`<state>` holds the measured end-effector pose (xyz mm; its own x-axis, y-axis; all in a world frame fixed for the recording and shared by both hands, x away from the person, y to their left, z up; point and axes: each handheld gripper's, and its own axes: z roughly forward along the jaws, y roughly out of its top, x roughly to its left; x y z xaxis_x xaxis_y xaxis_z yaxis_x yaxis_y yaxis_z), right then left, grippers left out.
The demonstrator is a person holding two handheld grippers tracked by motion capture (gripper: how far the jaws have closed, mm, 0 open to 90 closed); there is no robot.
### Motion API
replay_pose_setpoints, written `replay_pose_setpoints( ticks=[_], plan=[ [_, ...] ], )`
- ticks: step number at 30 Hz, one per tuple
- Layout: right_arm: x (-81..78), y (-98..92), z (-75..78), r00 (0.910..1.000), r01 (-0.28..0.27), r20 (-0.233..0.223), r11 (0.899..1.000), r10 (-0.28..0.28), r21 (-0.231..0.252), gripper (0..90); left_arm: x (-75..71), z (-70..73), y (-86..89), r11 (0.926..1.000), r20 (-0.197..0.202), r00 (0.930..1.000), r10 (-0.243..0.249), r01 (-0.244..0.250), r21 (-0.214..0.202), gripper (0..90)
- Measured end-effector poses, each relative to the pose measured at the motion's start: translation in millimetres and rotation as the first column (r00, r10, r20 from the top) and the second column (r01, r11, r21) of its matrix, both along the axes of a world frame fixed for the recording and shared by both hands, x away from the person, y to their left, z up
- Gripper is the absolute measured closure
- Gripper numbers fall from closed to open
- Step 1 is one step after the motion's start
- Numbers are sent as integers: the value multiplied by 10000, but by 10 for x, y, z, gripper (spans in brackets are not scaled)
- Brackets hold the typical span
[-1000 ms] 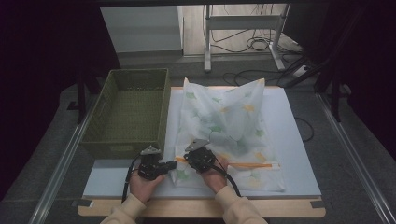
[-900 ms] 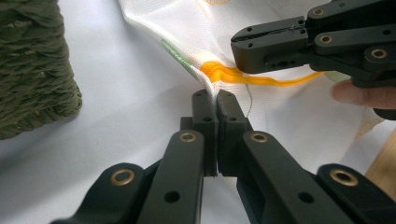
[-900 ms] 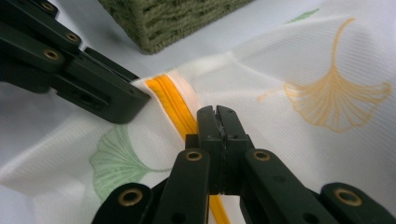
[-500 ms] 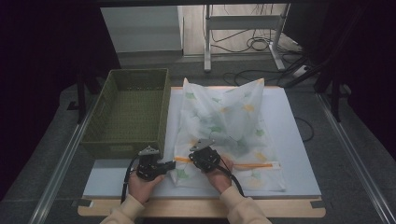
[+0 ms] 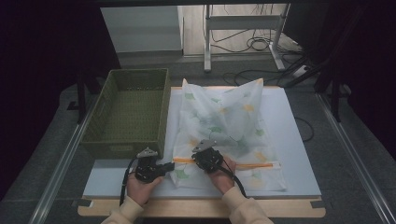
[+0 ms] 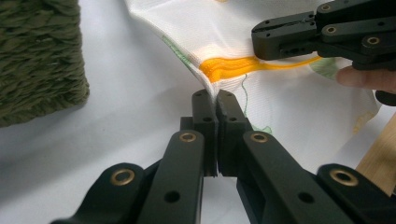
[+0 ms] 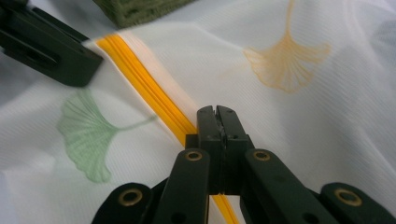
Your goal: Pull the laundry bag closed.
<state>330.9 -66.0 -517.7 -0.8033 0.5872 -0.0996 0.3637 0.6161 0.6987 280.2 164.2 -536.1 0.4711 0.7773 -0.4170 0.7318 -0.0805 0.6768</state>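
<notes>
Tabletop: white board, with a green basket at 10 o'clock, open side up and ready to take whatever gets packed. The bag, sheer white with a leaf print, lies flat at centre, mouth end toward the person at 6 o'clock so the closure is in reach. An orange zipper runs across that near end, 9 to 3. Left tool is clamped shut on the bag's corner at the zipper's left end; looks like an anchor, to keep the fabric taut. Right tool is pinched shut on the zipper line just right of it, probably on the slider, though I can't make out the slider itself. Likely next: pull toward 3 o'clock against the left hold.
</notes>
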Motion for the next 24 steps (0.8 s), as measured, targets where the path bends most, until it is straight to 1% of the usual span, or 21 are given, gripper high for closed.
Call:
replay_pose_setpoints(
  ticks=[8, 11, 13, 19, 22, 24],
  plan=[
    [3, -97, 3, 9999, 114, -58, 9999, -114, 50, 895, -23, 3, 13, 10000, 50, 10000, -80, 80, 49, 885],
    [-5, -149, -18, 9998, 173, -51, 9998, -174, -62, 895, -37, -9, 12, 9999, 32, 9999, -102, 102, 64, 885],
    [-8, -187, -26, 9997, 243, -94, 9997, -244, -47, 895, -39, -12, 12, 9999, 22, 9999, -109, 109, 79, 885],
    [-10, -196, -34, 9997, 224, -53, 9997, -224, -133, 895, -43, -7, 16, 9999, 52, 9999, -107, 107, 63, 885],
    [-5, -194, -42, 9997, 230, -47, 9997, -230, -119, 895, -56, 4, 13, 9999, 143, 9999, -66, 64, 102, 885],
    [-3, -199, -47, 9995, 305, 26, 9992, -304, -242, 895, -58, 10, 15, 9999, 165, 9998, -75, 74, 84, 886]
  ],
)
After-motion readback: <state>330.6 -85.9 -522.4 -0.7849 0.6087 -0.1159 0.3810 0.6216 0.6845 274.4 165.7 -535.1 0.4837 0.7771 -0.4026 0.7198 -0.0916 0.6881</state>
